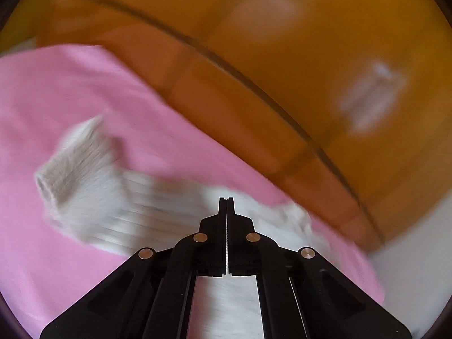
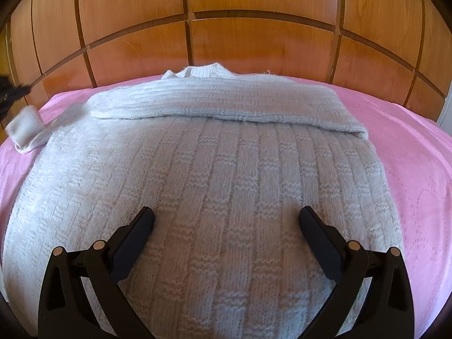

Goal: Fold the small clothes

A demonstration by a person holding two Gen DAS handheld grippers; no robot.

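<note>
A white knitted sweater [image 2: 209, 175] lies flat on a pink bedsheet [image 2: 418, 152]. One sleeve [image 2: 226, 104] is folded across its chest. The other sleeve's cuff [image 2: 25, 130] is lifted at the far left, blurred. My right gripper [image 2: 226, 217] is open and empty, low over the sweater's lower body. My left gripper [image 1: 226, 202] is shut, and the blurred white sleeve [image 1: 93, 180] hangs from under its jaws over the sheet [image 1: 56, 99]. The left gripper shows as a dark blur at the left edge of the right wrist view [image 2: 8, 90].
A wooden panelled headboard [image 2: 226, 36] stands right behind the sweater's collar. In the left wrist view the headboard [image 1: 282, 70] runs diagonally, blurred by motion. Pink sheet lies on both sides of the sweater.
</note>
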